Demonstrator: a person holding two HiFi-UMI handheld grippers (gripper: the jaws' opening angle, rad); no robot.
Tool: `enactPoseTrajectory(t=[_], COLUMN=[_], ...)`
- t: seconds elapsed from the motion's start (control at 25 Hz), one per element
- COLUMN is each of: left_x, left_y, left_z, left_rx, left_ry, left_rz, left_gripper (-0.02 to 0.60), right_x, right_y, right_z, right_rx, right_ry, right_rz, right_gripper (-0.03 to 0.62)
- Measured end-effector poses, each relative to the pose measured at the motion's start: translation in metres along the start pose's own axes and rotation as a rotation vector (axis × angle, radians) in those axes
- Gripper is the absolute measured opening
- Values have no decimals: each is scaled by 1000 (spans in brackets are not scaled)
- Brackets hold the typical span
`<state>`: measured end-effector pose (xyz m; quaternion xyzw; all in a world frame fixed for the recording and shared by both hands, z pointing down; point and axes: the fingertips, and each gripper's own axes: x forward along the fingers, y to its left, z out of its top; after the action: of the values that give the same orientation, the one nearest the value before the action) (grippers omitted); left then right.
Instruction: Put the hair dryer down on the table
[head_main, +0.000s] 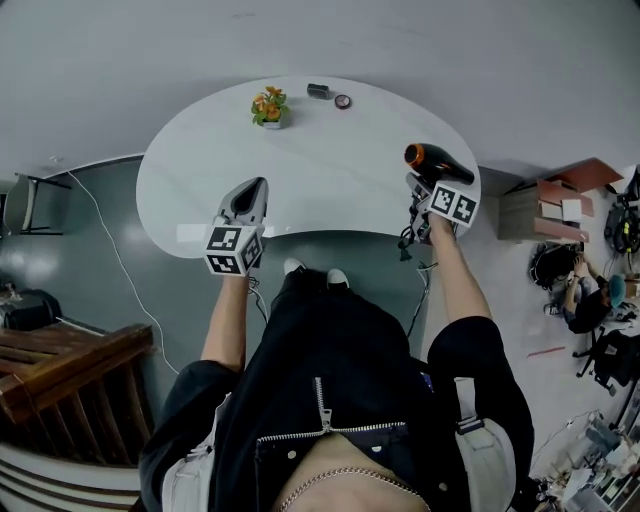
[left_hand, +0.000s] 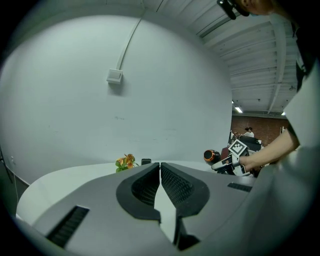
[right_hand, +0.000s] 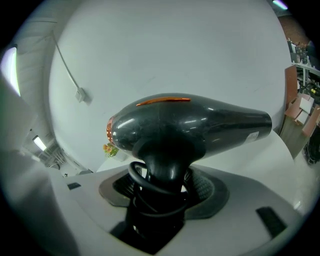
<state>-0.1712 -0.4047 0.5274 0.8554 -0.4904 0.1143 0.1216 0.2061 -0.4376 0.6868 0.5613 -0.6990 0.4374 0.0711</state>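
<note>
A black hair dryer (head_main: 436, 162) with an orange ring at its back end is held by its handle in my right gripper (head_main: 424, 190), over the right end of the white table (head_main: 330, 180). In the right gripper view the hair dryer (right_hand: 185, 127) fills the middle, barrel pointing right, its handle and looped cord clamped between the jaws. My left gripper (head_main: 252, 188) is over the table's front left, jaws shut with nothing between them (left_hand: 160, 167). From the left gripper view the hair dryer (left_hand: 212, 156) shows small at the right.
A small pot of orange flowers (head_main: 269, 107), a dark small box (head_main: 318, 91) and a round object (head_main: 343, 101) sit at the table's far edge. Cardboard boxes (head_main: 550, 205) and a seated person (head_main: 585, 295) are to the right. A wooden bench (head_main: 70, 365) is at left.
</note>
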Motion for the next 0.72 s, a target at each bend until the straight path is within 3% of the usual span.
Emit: enactPoseTrajectory(t=[0.36, 0.72], left_x=[-28, -43], left_y=[21, 40], left_z=[-11, -22], left_rx=[-20, -46], left_ry=[14, 24], left_rz=[84, 150], left_gripper=[26, 26], right_x=[38, 64], right_y=[-44, -59], right_z=[-7, -21], right_rx=[-4, 7], right_ry=[94, 156], right_rz=[-133, -184], right_gripper=[262, 264])
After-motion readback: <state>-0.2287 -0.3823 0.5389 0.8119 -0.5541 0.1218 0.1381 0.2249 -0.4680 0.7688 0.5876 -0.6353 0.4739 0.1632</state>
